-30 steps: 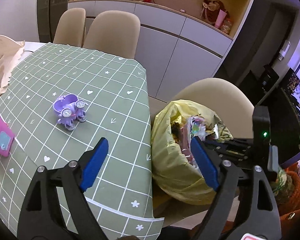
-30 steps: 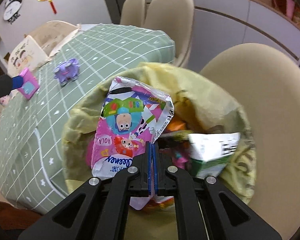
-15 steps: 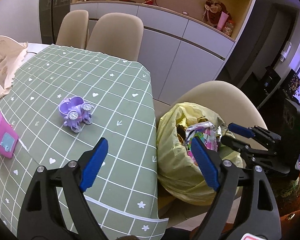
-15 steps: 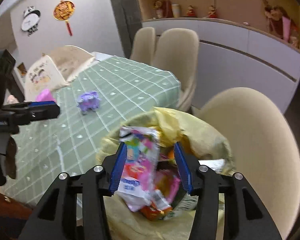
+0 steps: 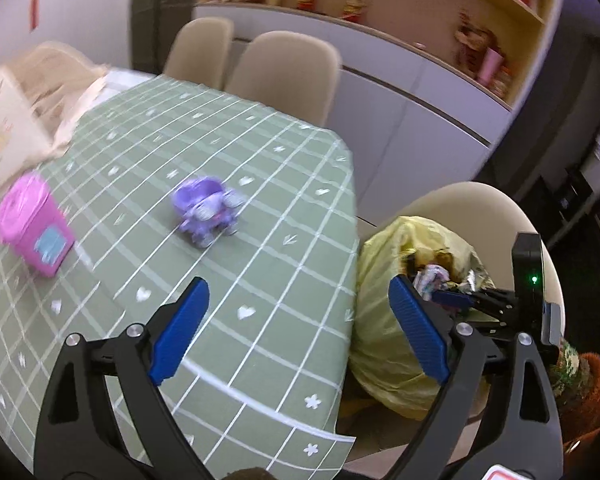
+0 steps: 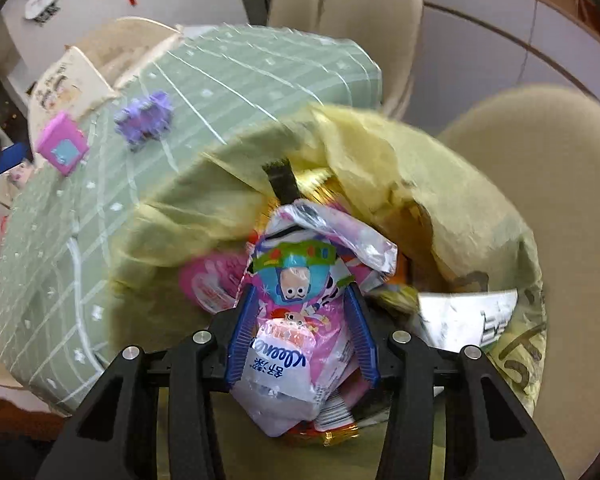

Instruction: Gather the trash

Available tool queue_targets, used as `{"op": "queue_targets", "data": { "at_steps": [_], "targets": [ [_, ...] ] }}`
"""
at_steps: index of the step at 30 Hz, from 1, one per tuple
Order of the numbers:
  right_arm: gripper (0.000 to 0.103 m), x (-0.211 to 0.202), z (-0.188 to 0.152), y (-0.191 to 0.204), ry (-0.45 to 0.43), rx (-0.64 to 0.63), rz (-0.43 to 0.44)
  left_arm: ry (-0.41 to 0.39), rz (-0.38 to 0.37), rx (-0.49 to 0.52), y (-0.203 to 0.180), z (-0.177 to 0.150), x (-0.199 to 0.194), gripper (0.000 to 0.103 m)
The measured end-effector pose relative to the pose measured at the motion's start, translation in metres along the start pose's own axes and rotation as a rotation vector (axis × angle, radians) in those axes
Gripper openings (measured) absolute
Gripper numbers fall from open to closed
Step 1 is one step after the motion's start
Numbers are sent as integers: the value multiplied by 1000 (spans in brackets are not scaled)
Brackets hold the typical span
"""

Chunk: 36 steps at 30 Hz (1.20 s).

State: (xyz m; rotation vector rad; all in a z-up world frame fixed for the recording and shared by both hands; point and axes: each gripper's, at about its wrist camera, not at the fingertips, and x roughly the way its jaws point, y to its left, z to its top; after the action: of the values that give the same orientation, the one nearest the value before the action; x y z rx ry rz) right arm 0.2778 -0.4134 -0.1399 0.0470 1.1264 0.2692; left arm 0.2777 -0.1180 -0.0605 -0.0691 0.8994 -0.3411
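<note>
Left wrist view first: the left gripper (image 5: 296,332) hangs over the near edge of the tabletop (image 5: 260,184) with its jaws wide apart and nothing between them, so it's basically idle. On the green checked cloth there's only a purple toy car (image 5: 206,216) around the middle of the frame and a pink toy bin (image 5: 34,232) at the left edge, plus a cloth bag (image 5: 32,96) in the upper left, none of which looks like trash to me. At lower right the yellow trash bag (image 5: 384,320) sits on a beige chair (image 5: 472,208), stuffed with wrappers, and the right gripper (image 5: 452,298) pokes into its mouth from the right. Right wrist view: the right gripper's blue pads (image 6: 242,336) sit apart on either side of a colourful tissue pack wrapper (image 6: 296,320) at bottom centre of the frame, which lies on top of the other junk inside the bag. They look like they're just flanking it, not squeezing, though it's a close call. My read is that the collecting is close to done: this wrapper is in the bag and I can't spot obvious litter left on the tabletop, though the frames are blurry and don't show the whole room. What's left is probably pulling the right gripper clear.
</note>
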Motion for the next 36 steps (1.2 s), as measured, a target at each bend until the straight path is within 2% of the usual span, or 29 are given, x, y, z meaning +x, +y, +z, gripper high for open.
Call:
{"op": "queue_targets", "data": {
  "at_steps": [3, 7, 10, 18, 23, 27, 30, 34, 36],
  "targets": [
    [43, -6, -3, 1, -20, 2, 16, 17, 23, -67, 15, -11, -5, 87],
    [43, -28, -12, 5, -89, 17, 9, -27, 32, -80, 22, -24, -24, 87],
    [50, -50, -21, 10, -149, 31, -11, -62, 30, -57, 18, -32, -38, 87],
    [51, -121, -59, 42, -315, 77, -78, -188, 68, 58, 4, -65, -96, 87],
    [51, -171, -102, 90, -393, 98, -70, -225, 156, 66, 9, -96, -137, 87],
    [51, -209, -143, 144, -443, 65, -105, -248, 182, 68, 13, -126, -171, 87],
    [51, -226, -174, 183, -457, 56, -111, -254, 204, 79, 13, -150, -193, 87],
    [51, -240, -206, 220, -482, 40, -174, -264, 225, 78, 17, -179, -218, 87],
    [51, -245, -218, 230, -484, 44, -175, -277, 238, 81, 18, -188, -229, 87]
  ]
}}
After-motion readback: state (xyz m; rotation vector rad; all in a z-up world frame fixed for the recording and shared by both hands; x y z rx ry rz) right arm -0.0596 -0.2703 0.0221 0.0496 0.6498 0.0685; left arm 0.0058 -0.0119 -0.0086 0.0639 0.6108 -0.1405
